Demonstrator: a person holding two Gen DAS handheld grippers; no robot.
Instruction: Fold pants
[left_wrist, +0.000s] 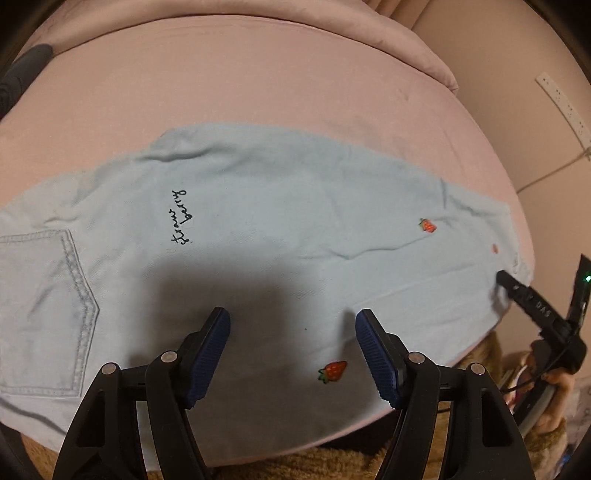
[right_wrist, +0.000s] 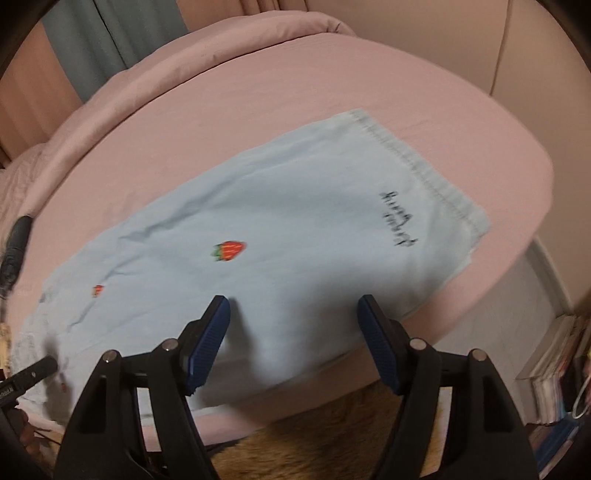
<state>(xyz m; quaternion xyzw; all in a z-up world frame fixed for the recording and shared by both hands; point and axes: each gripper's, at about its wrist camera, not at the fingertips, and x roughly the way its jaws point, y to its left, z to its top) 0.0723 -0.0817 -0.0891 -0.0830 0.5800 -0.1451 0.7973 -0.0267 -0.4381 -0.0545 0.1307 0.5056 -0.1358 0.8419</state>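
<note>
Right wrist view is blurred; pants (right_wrist: 258, 258) lie flat on the bed (right_wrist: 295, 92) beneath both claws, left claw (left_wrist: 293, 350) and right claw (right_wrist: 293, 339) spread apart, empty.

Pale blue pants (left_wrist: 258, 229) with strawberry embroidery lie flat, folded lengthwise, across the pink bed (left_wrist: 258, 81).

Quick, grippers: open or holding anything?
Left gripper: open, empty, above the pants.
Right gripper: open, empty, above the pants.

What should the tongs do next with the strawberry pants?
Probably lower the right tongs and pinch the hem end. Both tongs are open and holding nothing, the left tongs too, and the pants lie flat along the pink bed, not yet folded across.
</note>
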